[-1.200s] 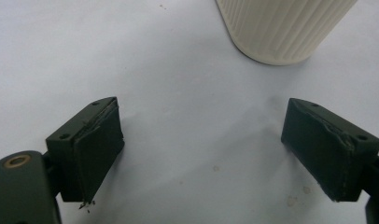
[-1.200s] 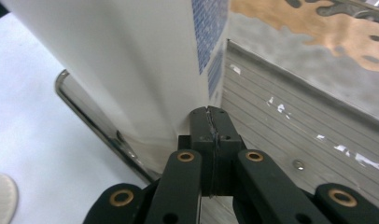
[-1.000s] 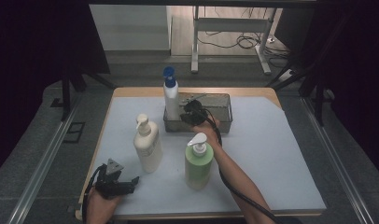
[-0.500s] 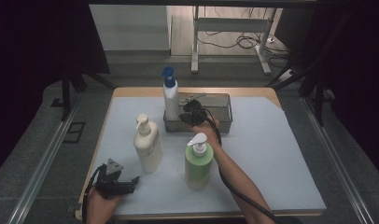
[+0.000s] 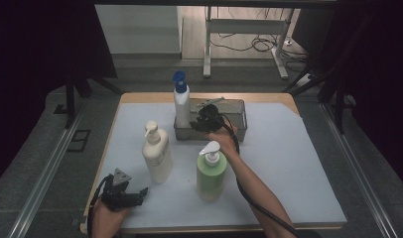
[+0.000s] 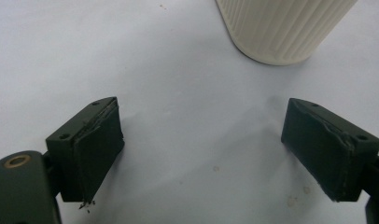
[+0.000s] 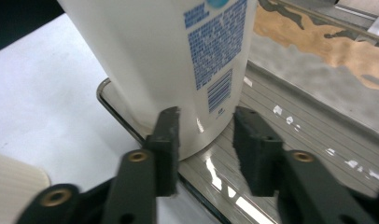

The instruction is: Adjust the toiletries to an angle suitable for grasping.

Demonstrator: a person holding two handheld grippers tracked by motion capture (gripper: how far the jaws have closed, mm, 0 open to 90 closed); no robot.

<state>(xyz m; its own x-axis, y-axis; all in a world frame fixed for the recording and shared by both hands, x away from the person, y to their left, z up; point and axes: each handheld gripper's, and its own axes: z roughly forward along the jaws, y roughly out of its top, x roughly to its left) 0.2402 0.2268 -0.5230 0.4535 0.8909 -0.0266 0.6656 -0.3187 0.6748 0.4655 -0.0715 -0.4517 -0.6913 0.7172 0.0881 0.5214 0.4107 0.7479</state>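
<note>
Just opened over the last half second: right gripper (image 7: 204, 140), jaws now partly apart with the lower edge of the white bottle (image 5: 181, 106) between them, pads off its surface, a sliver of gap on either side. Otherwise little changed from a second ago; hand at the same spot by the tray (image 5: 239, 106), bottles where they were. Standing upright in the left end of the grey metal tray, that white bottle with the blue pump top (image 5: 178, 78), right in front of the right gripper, printed blue label and barcode (image 7: 219, 91) facing its camera. Rounded tray rim (image 7: 103, 91) just left of the left jaw, ribbed tray floor (image 7: 295, 126) stretching off beyond the right jaw. Nearer than the gripper, by the forearm, a green bottle with a white pump (image 5: 210, 171), upright on the tabletop (image 5: 289, 163). Further left, a cream bottle (image 5: 157, 153), upright as well, a corner of it low at the left in the right gripper view. Down at the near left edge of the tabletop, left gripper (image 6: 201, 149) resting low, jaws wide apart, nothing between them, bare white surface beneath, ribbed base of the cream bottle just ahead and a little to the right.
</note>
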